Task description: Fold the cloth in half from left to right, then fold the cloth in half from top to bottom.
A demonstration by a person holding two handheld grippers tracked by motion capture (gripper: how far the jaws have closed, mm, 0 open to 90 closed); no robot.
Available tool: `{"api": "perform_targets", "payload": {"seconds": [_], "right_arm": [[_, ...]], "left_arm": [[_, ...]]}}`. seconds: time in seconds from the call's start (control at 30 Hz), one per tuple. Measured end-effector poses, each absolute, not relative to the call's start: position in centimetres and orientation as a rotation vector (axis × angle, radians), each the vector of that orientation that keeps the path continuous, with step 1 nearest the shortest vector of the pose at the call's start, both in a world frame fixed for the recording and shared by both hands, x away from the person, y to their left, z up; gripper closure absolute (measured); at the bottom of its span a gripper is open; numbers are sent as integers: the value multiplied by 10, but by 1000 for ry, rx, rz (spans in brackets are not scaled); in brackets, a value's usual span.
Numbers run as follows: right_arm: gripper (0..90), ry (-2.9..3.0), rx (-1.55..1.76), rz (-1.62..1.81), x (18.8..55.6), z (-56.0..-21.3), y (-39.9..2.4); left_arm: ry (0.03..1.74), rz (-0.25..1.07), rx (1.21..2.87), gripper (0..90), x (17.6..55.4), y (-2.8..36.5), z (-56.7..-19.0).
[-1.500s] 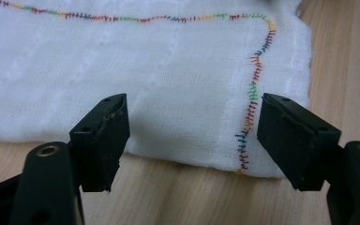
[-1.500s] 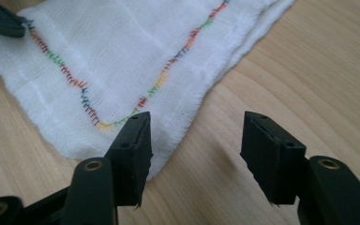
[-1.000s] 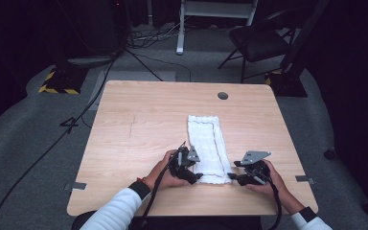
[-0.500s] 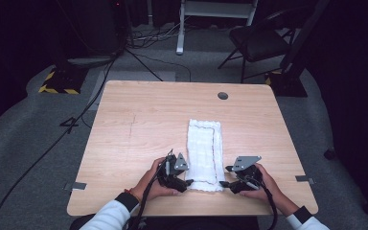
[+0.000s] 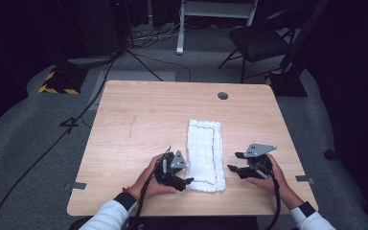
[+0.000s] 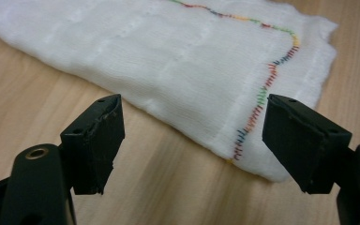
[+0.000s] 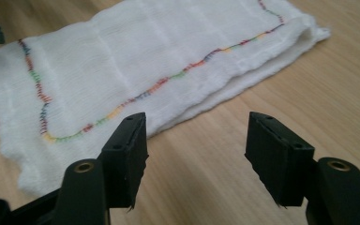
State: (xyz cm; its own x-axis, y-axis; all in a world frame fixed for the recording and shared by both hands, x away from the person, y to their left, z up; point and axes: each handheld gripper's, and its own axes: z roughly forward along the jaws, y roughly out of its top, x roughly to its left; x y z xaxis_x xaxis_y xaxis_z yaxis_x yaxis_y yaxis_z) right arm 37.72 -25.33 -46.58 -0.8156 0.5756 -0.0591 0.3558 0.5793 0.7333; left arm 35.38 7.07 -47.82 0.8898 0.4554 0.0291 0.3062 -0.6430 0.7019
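The left tool (image 5: 188, 181) has just opened its jaws wider and grips nothing, its tips at the near left corner of the folded white cloth (image 5: 205, 154). The right tool (image 5: 231, 168), jaws apart and empty, hangs just beside the cloth's right edge. The cloth lies flat on the desk (image 5: 139, 124) between them, its long axis running away from the person; thin gauzy weave, rainbow stitching near the border.
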Motion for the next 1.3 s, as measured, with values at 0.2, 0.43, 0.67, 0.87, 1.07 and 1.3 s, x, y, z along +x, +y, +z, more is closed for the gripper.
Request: {"api": "perform_targets", "payload": {"seconds": [0.2, 0.43, 0.67, 0.87, 1.07, 1.3], "right_arm": [[412, 2460, 811, 1073, 390, -461, -261], [426, 2418, 856, 1054, 411, -455, -263], [439, 2384, 887, 1048, 445, -449, -255], [437, 2385, 915, 1052, 476, -448, -239], [430, 2409, 942, 1049, 500, -452, -223], [425, 2413, 1003, 999, 526, -467, -209]], "left_arm": [[564, 292, 2283, 218, 364, 78, -470], [601, 366, 2275, 225, 396, 78, -457], [668, 400, 2267, 235, 441, 69, -453], [710, 409, 2280, 234, 474, 58, -454], [790, 397, 2276, 239, 508, 50, -459], [927, 320, 2227, 275, 540, 45, -477]]}}
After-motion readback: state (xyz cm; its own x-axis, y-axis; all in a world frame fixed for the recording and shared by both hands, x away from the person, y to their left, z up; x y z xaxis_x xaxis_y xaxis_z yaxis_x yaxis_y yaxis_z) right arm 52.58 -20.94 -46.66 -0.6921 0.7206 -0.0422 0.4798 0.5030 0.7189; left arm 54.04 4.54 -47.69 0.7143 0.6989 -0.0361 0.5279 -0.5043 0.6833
